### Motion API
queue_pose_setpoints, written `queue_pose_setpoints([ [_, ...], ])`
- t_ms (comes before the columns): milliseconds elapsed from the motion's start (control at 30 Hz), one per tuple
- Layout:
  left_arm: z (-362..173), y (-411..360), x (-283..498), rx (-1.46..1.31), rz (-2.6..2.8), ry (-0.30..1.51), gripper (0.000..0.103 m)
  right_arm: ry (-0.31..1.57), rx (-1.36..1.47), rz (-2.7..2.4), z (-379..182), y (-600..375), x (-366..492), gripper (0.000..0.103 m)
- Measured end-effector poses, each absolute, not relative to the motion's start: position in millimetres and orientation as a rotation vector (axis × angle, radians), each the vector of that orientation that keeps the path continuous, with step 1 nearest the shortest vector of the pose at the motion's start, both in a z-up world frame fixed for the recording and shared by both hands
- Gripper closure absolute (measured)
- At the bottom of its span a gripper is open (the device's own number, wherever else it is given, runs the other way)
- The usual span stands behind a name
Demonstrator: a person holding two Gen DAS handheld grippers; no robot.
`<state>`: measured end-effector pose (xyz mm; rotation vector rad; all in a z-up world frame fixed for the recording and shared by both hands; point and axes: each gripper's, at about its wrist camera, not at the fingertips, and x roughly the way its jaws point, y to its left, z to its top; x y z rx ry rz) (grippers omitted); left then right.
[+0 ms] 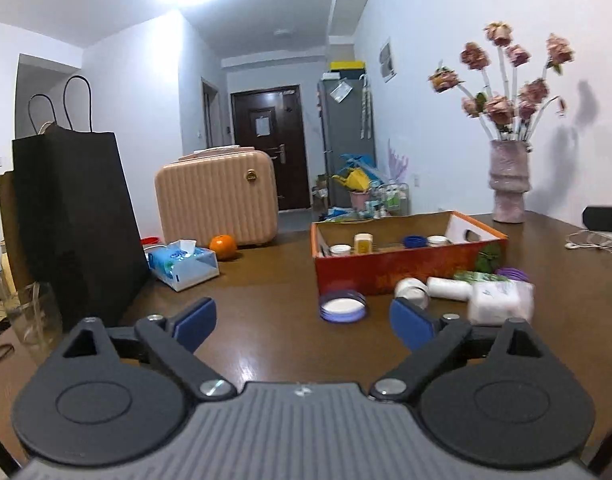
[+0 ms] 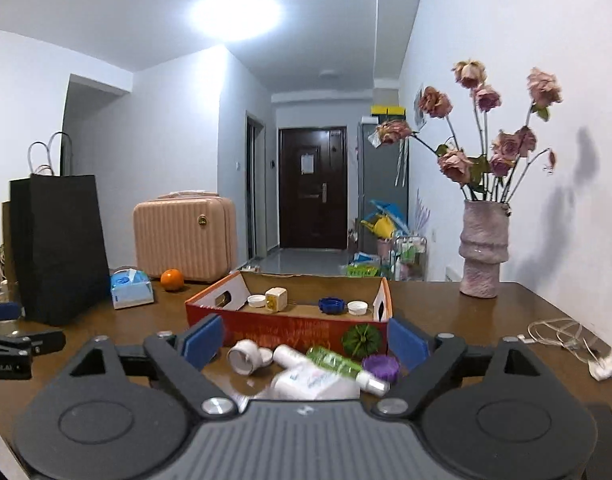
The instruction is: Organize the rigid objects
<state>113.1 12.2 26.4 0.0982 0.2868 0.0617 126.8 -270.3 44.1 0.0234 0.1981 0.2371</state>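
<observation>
On the brown desk (image 2: 446,312), an open orange box (image 2: 289,326) near the middle holds several caps and a small bottle. More bottles and jars (image 2: 306,368) lie unsorted along its near side. Left gripper (image 1: 301,320) and right gripper (image 2: 303,344) both spread wide, empty.

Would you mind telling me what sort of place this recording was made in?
Most likely a lived-in flat: a wooden table with a vase of flowers, a suitcase beside it, and a hallway to a front door.
</observation>
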Motion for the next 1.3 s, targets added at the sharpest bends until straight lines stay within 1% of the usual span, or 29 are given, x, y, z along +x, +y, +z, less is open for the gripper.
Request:
queue_pose_setpoints([
  [67,22,11,94,0.092,0.036,0.269,0.002,0.209,0.063,0.256,31,-270,111,0.0],
  [200,11,7,81,0.101,-0.011,0.3,0.002,0.297,0.041,0.257,11,-260,104,0.0],
  [333,7,-1,81,0.122,-0.011,0.288,0.002,0.301,0.028,0.25,1,-259,104,0.0],
  [433,-1,-4,85,0.12,-0.033,0.318,0.002,0.334,0.033,0.209,-6,-258,115,0.0],
  [600,-16,-4,97,0.143,-0.063,0.369,0.002,0.389,0.093,0.196,-21,-265,136,0.004],
  [667,-22,-9,114,0.186,-0.031,0.421,0.002,0.427,0.134,0.214,-29,-270,148,0.013],
  [767,-24,-12,132,0.16,-0.009,0.433,0.002,0.469,0.148,0.228,-34,-276,170,0.02],
  [833,-25,-13,148,0.125,-0.031,0.455,0.003,0.46,0.163,0.226,-33,-280,183,0.02],
  [1067,-22,-35,235,0.111,-0.094,0.507,0.006,0.469,0.201,0.221,-35,-292,235,0.032],
  [1133,-21,-45,262,0.106,-0.126,0.519,0.008,0.463,0.207,0.195,-31,-299,252,0.033],
  [1267,-26,-59,308,0.099,-0.154,0.515,0.009,0.476,0.182,0.15,-28,-315,297,0.033],
  [1300,-29,-62,318,0.09,-0.156,0.519,0.011,0.487,0.182,0.129,-28,-319,308,0.033],
])
